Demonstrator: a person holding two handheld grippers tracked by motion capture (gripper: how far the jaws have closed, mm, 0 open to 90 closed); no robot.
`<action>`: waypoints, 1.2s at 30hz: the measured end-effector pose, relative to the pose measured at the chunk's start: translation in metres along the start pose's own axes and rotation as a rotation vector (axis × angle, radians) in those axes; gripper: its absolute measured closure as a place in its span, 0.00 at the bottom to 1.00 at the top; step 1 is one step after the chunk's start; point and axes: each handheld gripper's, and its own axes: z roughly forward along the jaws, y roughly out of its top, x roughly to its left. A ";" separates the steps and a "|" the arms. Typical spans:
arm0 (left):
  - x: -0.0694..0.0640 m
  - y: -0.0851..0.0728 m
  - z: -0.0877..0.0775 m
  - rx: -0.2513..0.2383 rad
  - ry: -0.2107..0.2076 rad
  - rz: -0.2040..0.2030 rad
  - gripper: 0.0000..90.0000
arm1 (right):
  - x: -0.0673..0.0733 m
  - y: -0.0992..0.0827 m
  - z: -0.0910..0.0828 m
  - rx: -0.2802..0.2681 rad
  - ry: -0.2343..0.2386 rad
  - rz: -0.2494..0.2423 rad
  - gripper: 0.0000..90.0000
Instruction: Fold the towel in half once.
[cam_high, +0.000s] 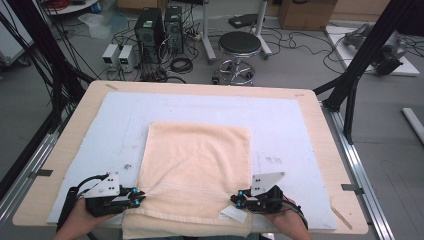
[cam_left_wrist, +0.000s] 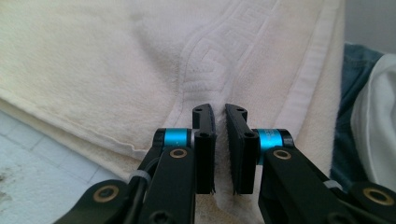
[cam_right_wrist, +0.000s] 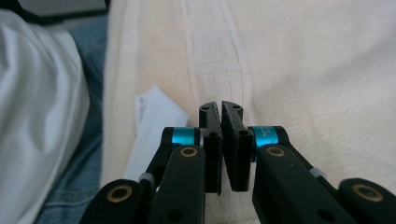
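Observation:
A cream towel (cam_high: 195, 160) lies flat on a pale mat (cam_high: 120, 120), and its near hem hangs over the table's front edge. My left gripper (cam_high: 136, 197) is at the towel's near left edge. In the left gripper view its jaws (cam_left_wrist: 219, 114) stand almost together, with a ridge of towel (cam_left_wrist: 93, 70) pinched in the thin gap beside the woven border. My right gripper (cam_high: 236, 199) is at the near right edge. Its jaws (cam_right_wrist: 220, 109) meet at the tips on the towel (cam_right_wrist: 303, 70), next to a white label (cam_right_wrist: 149, 126).
The mat covers most of a wooden table (cam_high: 325, 150). Beyond the far edge stand a black stool (cam_high: 239, 47), computer towers (cam_high: 150, 30) and floor cables. A black frame post (cam_high: 360, 65) rises at the right. The person's white top (cam_right_wrist: 37, 116) and jeans are close behind the near hem.

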 end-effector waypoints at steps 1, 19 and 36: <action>-0.001 0.001 -0.002 -0.008 -0.006 -0.001 0.91 | 0.001 0.002 -0.003 -0.008 -0.001 -0.008 0.97; -0.036 -0.003 -0.026 -0.033 -0.080 0.011 0.91 | 0.041 0.008 -0.025 -0.053 0.045 -0.067 0.96; -0.019 -0.003 0.009 0.051 -0.081 0.023 0.60 | 0.011 -0.009 0.002 0.001 -0.023 0.000 0.63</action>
